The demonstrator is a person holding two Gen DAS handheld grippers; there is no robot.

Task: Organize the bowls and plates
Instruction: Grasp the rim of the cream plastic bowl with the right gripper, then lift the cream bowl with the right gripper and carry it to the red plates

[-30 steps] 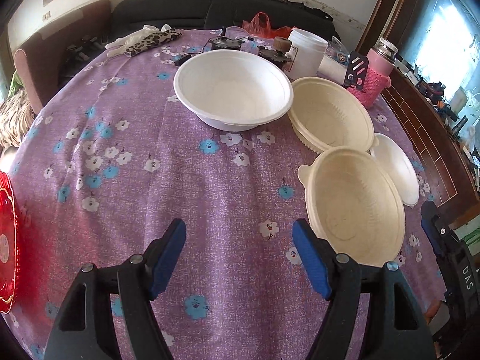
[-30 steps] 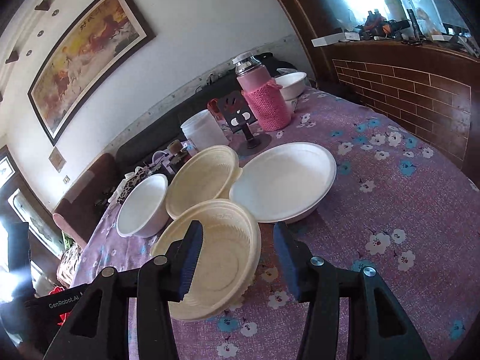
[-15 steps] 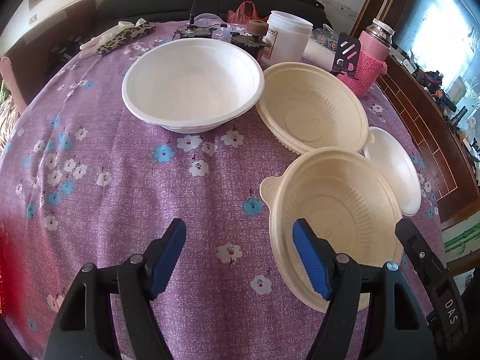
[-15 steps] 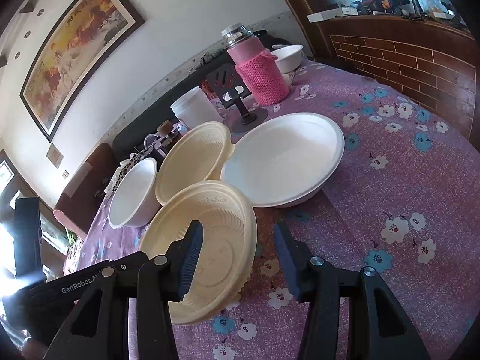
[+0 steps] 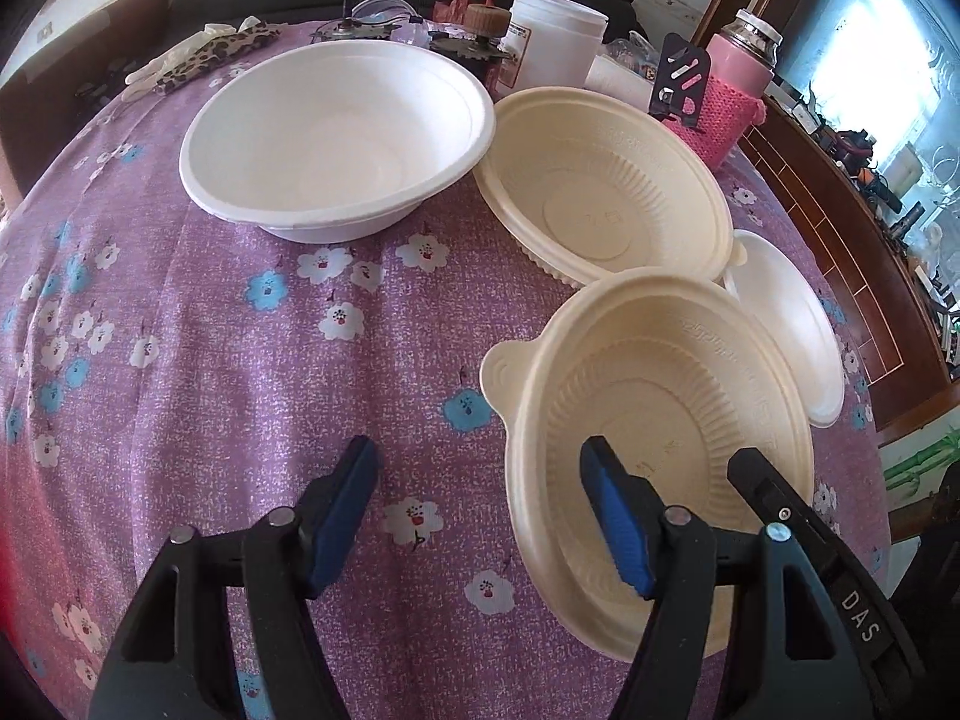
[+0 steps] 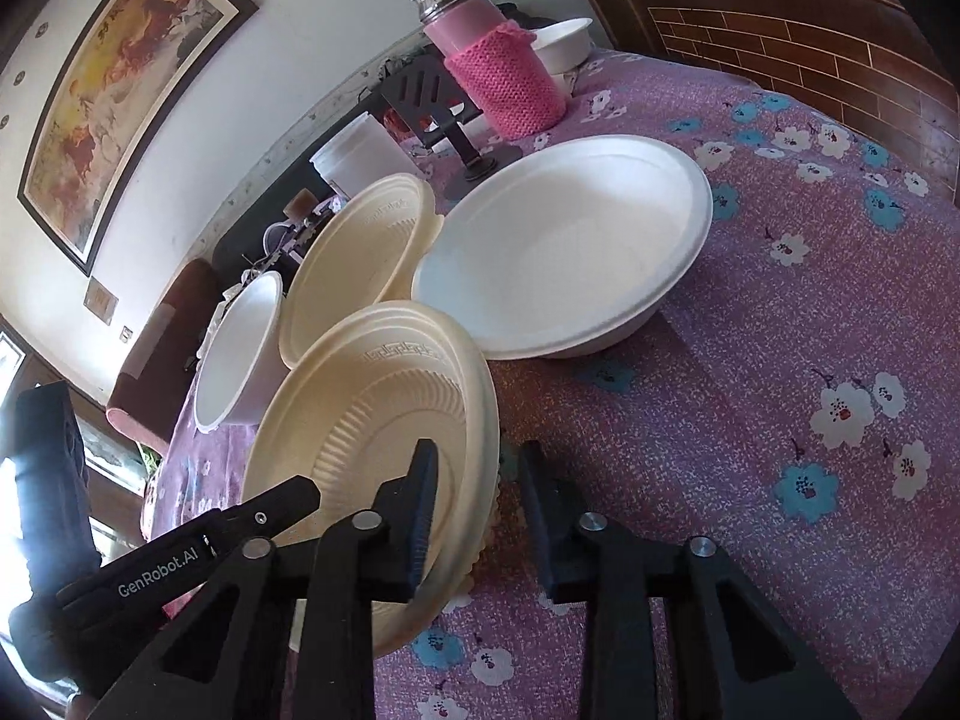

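Observation:
A near cream ribbed bowl (image 5: 654,396) (image 6: 384,408) sits on the purple flowered cloth. My left gripper (image 5: 480,504) is open, its right finger over the bowl's near left rim. My right gripper (image 6: 477,516) is open and straddles the bowl's right rim, one finger inside and one outside. A second cream bowl (image 5: 606,192) (image 6: 360,258) lies behind it. A deep white bowl (image 5: 336,132) (image 6: 240,354) stands at the far left. A shallow white plate (image 5: 786,324) (image 6: 564,258) lies to the right.
A pink flask in a knitted sleeve (image 5: 732,96) (image 6: 498,72), a black phone stand (image 6: 438,114), a white tub (image 5: 555,36) (image 6: 354,156) and small clutter line the table's far edge. A small white bowl (image 6: 561,45) stands behind the flask. Brick wall at right.
Both grippers have moved in on the near cream bowl. The right gripper's fingers now stand either side of its rim. The left gripper has come forward and right.

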